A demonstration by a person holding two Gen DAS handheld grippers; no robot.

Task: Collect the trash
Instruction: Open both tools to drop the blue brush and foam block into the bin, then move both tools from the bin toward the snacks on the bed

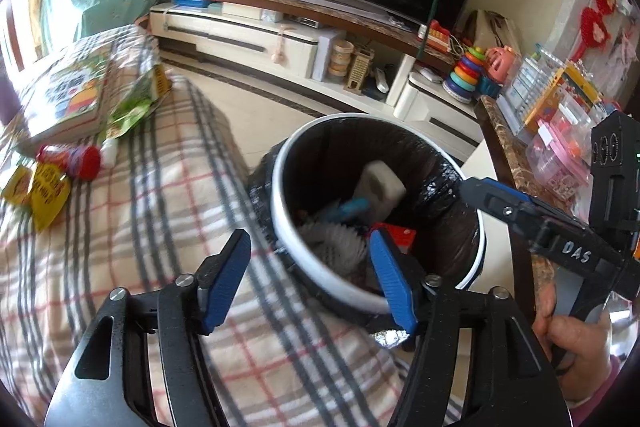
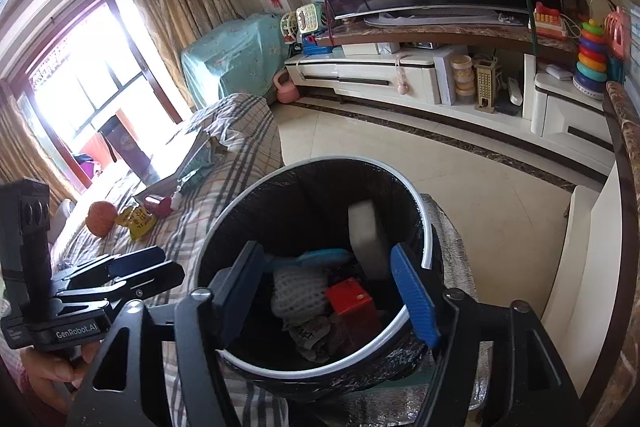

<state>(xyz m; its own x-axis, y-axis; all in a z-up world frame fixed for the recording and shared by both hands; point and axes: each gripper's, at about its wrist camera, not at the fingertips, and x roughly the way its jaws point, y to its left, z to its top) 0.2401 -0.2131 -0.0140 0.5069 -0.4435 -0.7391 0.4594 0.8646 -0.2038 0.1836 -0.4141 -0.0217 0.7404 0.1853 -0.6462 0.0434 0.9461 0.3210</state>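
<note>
A white trash bin (image 1: 288,227) with a black liner stands beside the plaid-covered sofa; it also shows in the right wrist view (image 2: 424,223). Inside lie a white block (image 1: 378,189), white foam net (image 2: 296,293), a red box (image 2: 350,297) and blue scrap. My left gripper (image 1: 308,267) is open and empty over the bin's near rim. My right gripper (image 2: 332,287) is open and empty above the bin. On the sofa lie yellow wrappers (image 1: 46,193), a red-capped bottle (image 1: 78,159) and a green wrapper (image 1: 132,115).
A book (image 1: 68,99) lies on the sofa (image 1: 160,211). An orange fruit (image 2: 101,218) sits on the sofa further back. A TV stand (image 1: 280,39) with toys runs along the far wall. A marble-topped table (image 1: 516,163) with plastic boxes stands right of the bin.
</note>
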